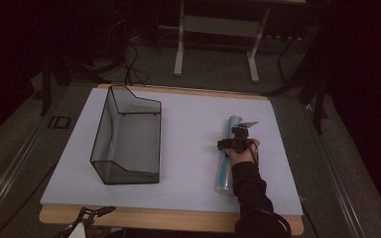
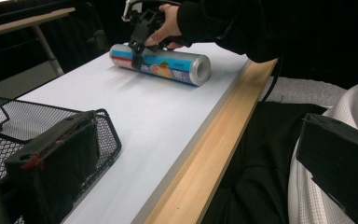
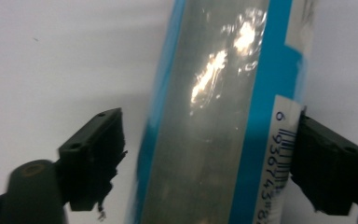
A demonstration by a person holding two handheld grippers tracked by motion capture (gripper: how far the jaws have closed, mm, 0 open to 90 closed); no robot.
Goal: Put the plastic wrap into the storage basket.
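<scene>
Item: blue-labelled roll of clear plastic wrap [image 1: 229,157], lying right of centre on white tabletop [image 1: 188,139]. Right hand-held gripper [image 3: 200,158] straddles it, jaws not quite gripping. Left hand-held gripper [image 2: 196,163], lower frame, released.

The room was dim, its far and side edges lost in dark. A wooden table [image 1: 178,218] carried a pale sheet [image 1: 188,148] over most of its top. Grey carpet [image 1: 218,69] lay around it. Beyond the far edge stood a white-legged desk frame [image 1: 218,29], with dark cables [image 1: 131,62] trailing at far left.
</scene>
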